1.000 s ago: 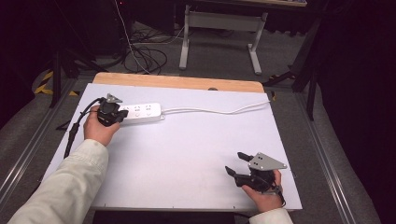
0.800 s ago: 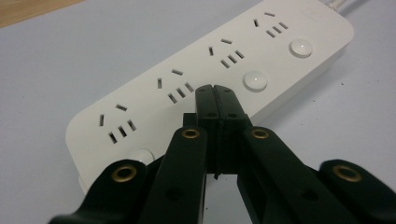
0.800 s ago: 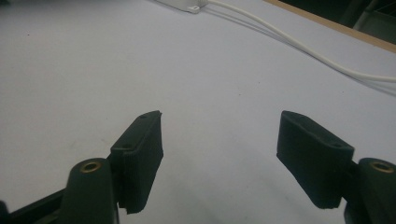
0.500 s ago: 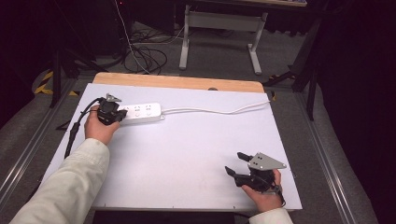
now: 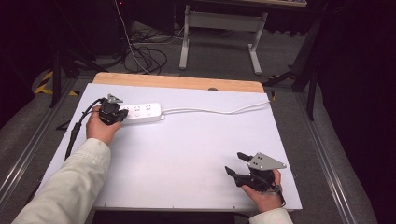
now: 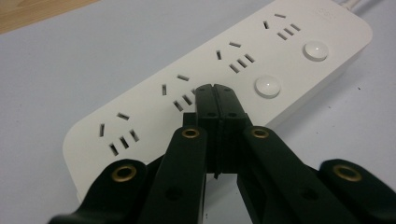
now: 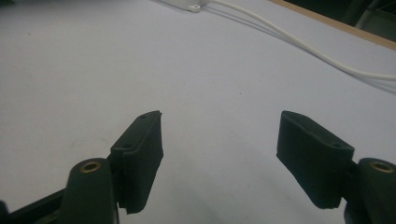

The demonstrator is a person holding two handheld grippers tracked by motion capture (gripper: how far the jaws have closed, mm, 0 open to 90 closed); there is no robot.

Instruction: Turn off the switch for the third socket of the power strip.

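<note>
A: Surface?

B: White counter (image 5: 187, 154), a wooden strip along its far edge. Grey floor around it, a metal frame (image 5: 219, 28) and loose dark cables beyond the far side.

A: Items on the counter?

B: One white power strip (image 5: 142, 112), lying flat at the far left, long side parallel to the far edge. Its white cord (image 5: 219, 111) leaves the right end and runs to the counter's right edge. In the left gripper view the strip shows rows of socket slots and two round buttons (image 6: 267, 86) along one side.

A: Left gripper?

B: Left gripper (image 6: 215, 88) sits at the strip's left end, held by a hand in a pale sleeve (image 5: 70, 182). Its jaws are pressed together, nothing between them, tips over the strip's top face near the middle sockets. Whether the tips touch the strip cannot be told.

A: Right gripper?

B: Right gripper (image 5: 235, 163) is at the near right corner, well apart from the strip, grey plate on top. Jaws spread wide, empty, above bare counter.
</note>
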